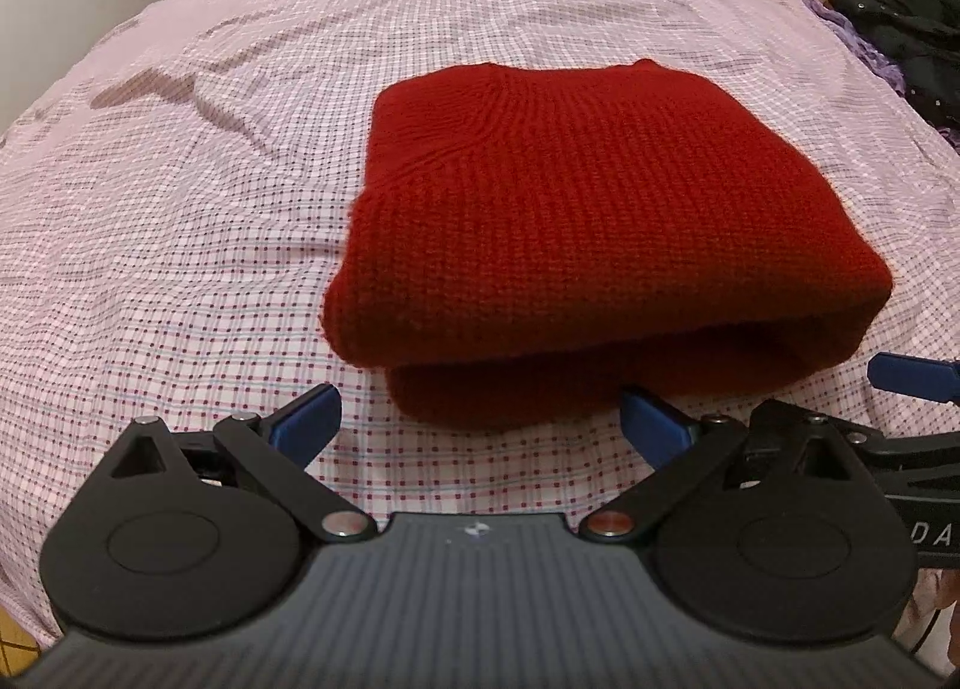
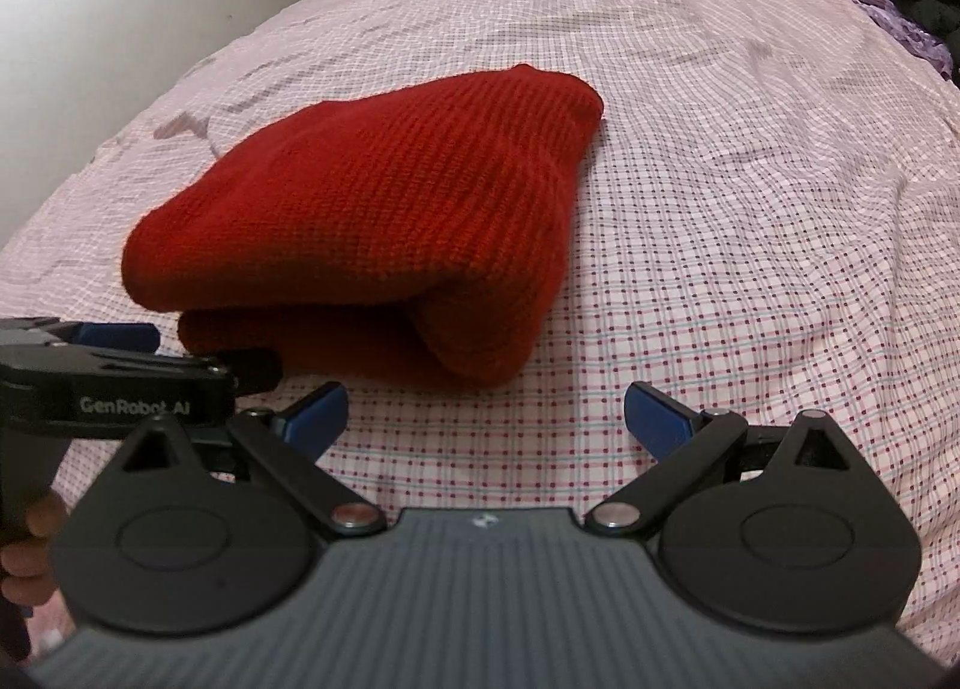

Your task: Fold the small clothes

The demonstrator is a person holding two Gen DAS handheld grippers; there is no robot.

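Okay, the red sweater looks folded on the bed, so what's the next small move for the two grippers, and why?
Probably back both grippers away. The red knit sweater already lies as a compact folded bundle on the checked bedsheet. The left gripper and right gripper are both open near its front edge, holding nothing, so the fold seems done; at most, a light press on top.

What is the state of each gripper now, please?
Left gripper: open, holding nothing, near the folded red knitted sweater.
Right gripper: open, holding nothing.
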